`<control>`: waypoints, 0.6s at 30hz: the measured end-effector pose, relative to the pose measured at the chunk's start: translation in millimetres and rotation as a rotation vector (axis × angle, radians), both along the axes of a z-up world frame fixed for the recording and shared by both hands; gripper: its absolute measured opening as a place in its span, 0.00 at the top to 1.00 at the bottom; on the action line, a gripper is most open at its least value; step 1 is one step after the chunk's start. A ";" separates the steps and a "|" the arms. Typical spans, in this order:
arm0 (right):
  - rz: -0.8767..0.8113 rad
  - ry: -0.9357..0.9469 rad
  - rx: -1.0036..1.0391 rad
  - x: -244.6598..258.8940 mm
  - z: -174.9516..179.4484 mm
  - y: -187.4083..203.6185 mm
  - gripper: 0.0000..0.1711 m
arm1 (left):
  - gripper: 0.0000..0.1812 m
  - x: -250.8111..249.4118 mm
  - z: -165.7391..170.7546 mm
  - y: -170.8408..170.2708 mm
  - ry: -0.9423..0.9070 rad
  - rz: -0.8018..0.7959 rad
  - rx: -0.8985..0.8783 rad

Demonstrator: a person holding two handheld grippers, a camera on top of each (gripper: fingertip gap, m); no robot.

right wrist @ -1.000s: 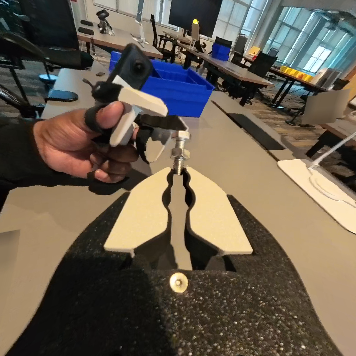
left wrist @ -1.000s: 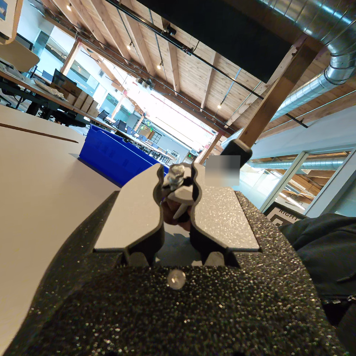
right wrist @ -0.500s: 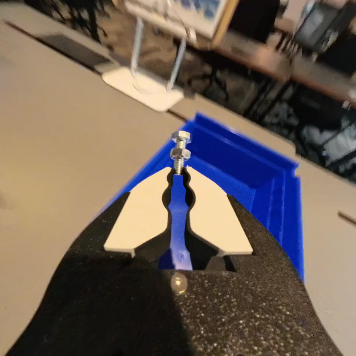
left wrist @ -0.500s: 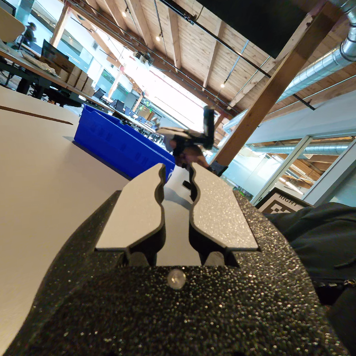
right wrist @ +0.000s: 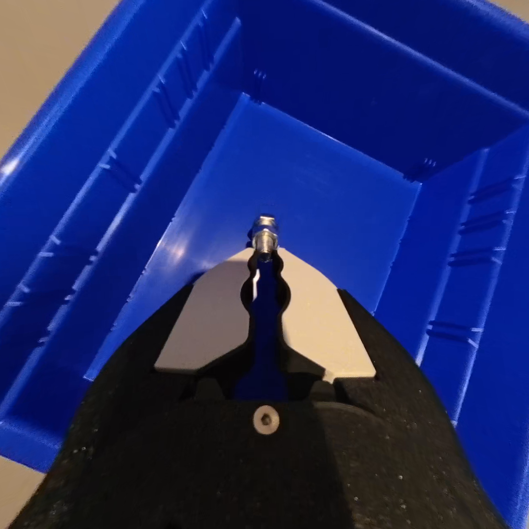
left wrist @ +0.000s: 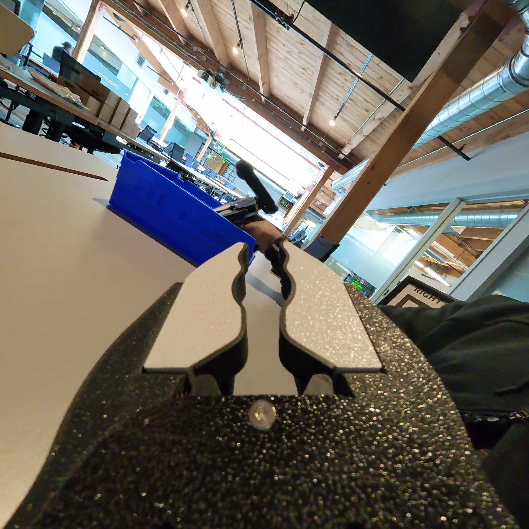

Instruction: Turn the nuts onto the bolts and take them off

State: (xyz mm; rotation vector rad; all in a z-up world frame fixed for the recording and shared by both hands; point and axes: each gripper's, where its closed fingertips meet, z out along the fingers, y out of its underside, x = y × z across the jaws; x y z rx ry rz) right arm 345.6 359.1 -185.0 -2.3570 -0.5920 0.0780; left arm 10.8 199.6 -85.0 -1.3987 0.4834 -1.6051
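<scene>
In the left wrist view, the left gripper (left wrist: pixel 262 254) lies low over the pale grey tabletop (left wrist: pixel 57 272), its fingers spread with nothing between them, only bare table showing in the gap. Ahead of the fingertips and a little to their left sits the blue plastic bin (left wrist: pixel 177 217); just beyond the tips, the right gripper (left wrist: pixel 243 210) reaches over the bin's near rim, with the hand (left wrist: pixel 262 232) that holds it below. To the right of the fingers a dark sleeve (left wrist: pixel 458 343) crowds the frame. In the right wrist view, the right gripper (right wrist: pixel 264 253) points down into the bin, its fingers pinching the threaded end of a small silver steel bolt (right wrist: pixel 265 246) right at their tips; the bolt's head points away from the fingers towards the bin floor, and a silver hex nut (right wrist: pixel 264 229) sits threaded on it near the head. The bin floor past the tips looks bare, and its ribbed walls rise well clear on either side, so nothing blocks the way down. The hold looks thin: only the last threads are caught, so a jolt or a slight loosening could let the bolt swing or drop early. Released from this height, it could bounce on the hard plastic, and the nut might loosen.
</scene>
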 end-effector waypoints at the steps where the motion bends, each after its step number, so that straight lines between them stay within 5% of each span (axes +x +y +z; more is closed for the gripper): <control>1: -0.004 -0.005 -0.001 0.9 -0.5 0.6 0.94 | 0.89 -0.5 0.1 0.3 -0.001 0.002 -0.001; 12: -0.067 -0.062 0.075 13.4 6.9 6.6 0.88 | 0.89 1.8 -3.0 1.1 0.033 0.014 0.006; 18: -0.137 -0.108 0.240 18.6 50.5 5.1 0.81 | 0.89 1.6 -4.7 3.4 0.062 0.039 0.016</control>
